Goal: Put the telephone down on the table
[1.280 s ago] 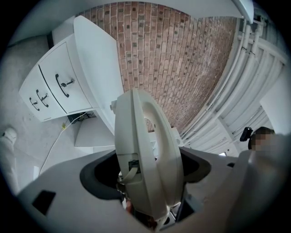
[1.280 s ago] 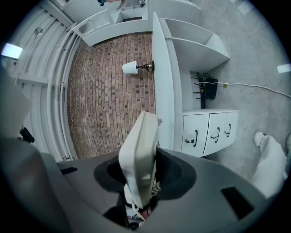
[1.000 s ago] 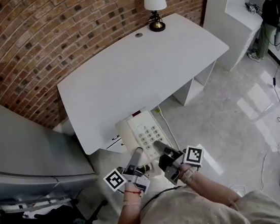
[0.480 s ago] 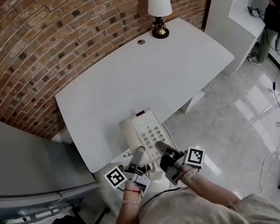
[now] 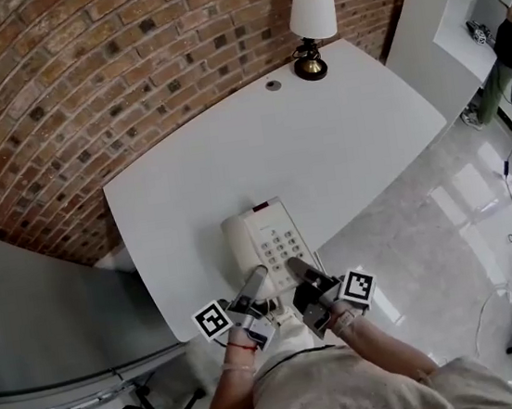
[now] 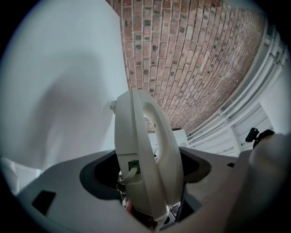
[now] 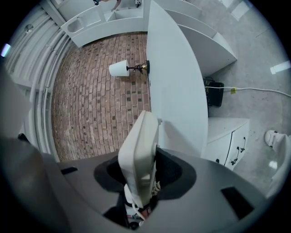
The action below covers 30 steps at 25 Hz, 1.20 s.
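Firmly — both jaws on telephone [image 5: 265, 240].

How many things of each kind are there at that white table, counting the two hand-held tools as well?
table: 1
telephone: 1
lamp: 1
round cable port in the tabletop: 1
grippers: 2, the left gripper and the right gripper, each with its jaws closed on the telephone
Total: 6
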Each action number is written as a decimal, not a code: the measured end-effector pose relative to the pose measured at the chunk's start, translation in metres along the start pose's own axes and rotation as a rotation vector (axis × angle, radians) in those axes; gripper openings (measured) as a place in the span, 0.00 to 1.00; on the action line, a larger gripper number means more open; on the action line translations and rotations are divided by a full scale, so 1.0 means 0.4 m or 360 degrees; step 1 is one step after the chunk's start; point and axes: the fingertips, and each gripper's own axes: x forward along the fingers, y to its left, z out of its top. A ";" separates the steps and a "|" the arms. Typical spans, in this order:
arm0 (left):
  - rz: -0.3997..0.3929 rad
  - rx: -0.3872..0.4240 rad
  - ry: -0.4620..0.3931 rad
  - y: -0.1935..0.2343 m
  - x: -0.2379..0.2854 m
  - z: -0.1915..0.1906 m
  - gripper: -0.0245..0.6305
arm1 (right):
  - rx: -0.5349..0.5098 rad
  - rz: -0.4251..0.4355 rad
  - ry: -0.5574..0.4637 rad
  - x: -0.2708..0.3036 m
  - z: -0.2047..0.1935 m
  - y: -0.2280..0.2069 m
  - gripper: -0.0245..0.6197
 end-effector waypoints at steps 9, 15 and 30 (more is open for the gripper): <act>0.0011 -0.0021 0.0047 0.037 0.063 0.103 0.59 | 0.0007 -0.0022 -0.0029 0.107 0.052 -0.018 0.27; 0.0024 -0.0032 0.0057 0.052 0.100 0.131 0.59 | 0.0010 -0.0053 -0.0034 0.137 0.087 -0.027 0.27; 0.0060 -0.0041 -0.0122 0.077 0.207 0.258 0.59 | 0.0022 -0.0083 0.0112 0.290 0.193 -0.019 0.27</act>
